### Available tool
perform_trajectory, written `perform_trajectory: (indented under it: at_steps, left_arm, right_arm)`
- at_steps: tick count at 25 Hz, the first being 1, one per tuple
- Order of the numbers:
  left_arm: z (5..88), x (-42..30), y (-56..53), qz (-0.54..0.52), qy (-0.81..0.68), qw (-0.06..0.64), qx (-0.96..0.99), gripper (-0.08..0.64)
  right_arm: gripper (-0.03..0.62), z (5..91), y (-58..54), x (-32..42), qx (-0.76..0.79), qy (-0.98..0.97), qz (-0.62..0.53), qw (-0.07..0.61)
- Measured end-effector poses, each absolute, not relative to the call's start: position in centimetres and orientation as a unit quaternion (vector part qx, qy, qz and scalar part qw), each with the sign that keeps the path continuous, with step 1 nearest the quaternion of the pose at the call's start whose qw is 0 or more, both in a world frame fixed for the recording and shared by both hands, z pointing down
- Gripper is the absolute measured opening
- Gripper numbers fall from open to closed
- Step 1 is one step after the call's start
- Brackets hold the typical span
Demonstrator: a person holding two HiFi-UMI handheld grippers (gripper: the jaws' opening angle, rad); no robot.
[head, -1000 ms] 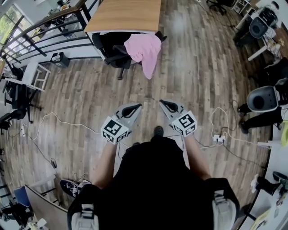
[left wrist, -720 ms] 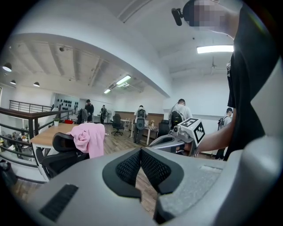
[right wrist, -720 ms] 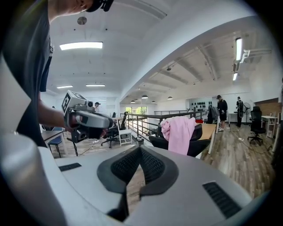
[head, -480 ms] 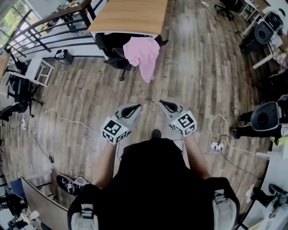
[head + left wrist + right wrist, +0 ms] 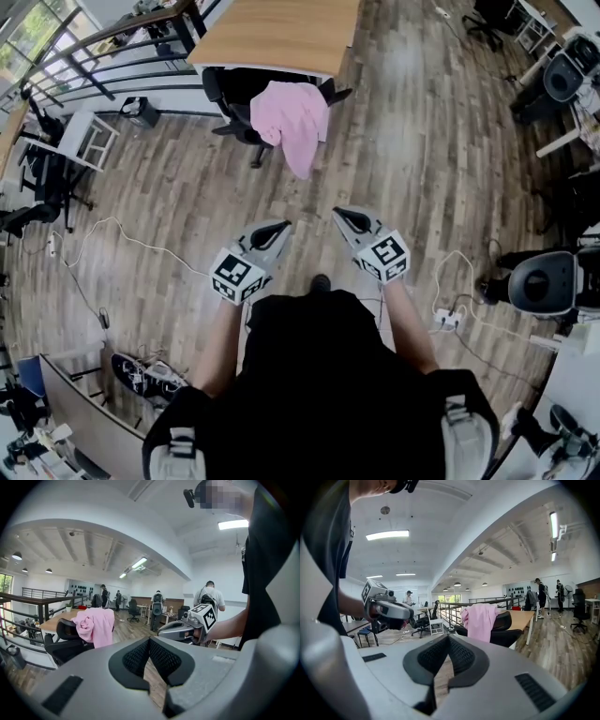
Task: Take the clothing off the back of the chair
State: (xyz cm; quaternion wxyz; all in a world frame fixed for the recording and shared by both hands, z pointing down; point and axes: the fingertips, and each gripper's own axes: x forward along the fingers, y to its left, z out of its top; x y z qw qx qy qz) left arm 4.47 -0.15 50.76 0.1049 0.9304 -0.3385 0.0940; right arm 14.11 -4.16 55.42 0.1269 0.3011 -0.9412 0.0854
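Far off to the left of the left gripper (image 5: 275, 230), by the railing: what looks like a small dark bin (image 5: 142, 112), contents too small to tell.

Left gripper itself: pads pressed together, nothing pinched, held low in front of the body, pointing out over bare wooden floor (image 5: 187, 206).

Ahead of both grippers, well apart from them: a black chair (image 5: 234, 98), tucked against the wooden surface (image 5: 272, 33). Draped over the chair back, on a line running out between the two grippers: the pink clothing (image 5: 298, 117), bunched at the top, one long fold hanging toward the floor.

Right gripper (image 5: 347, 220): likewise pressed together and empty, level with its partner, the clothing ahead and out of reach.

By the look of things, nothing of the task done so far: clothing untouched and fully on the chair. Left to do:
- close the gap
- spread a gripper
- pinch the fabric near the bunched top
- lift it clear of the chair back

Possible snag: the hanging fold catching on an armrest.

No container near either gripper, only that distant bin.
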Motion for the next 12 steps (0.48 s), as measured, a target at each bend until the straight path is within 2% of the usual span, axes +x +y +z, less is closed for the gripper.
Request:
perform_trajectory:
  at_steps: [12]
  left_arm:
    - [51.9, 4.3, -2.7, 0.091, -0.356, 0.126, 0.921, 0.002]
  right_arm:
    - [-0.002, 56.5, -6.4, 14.3, 0.288, -0.944, 0.093, 0.133]
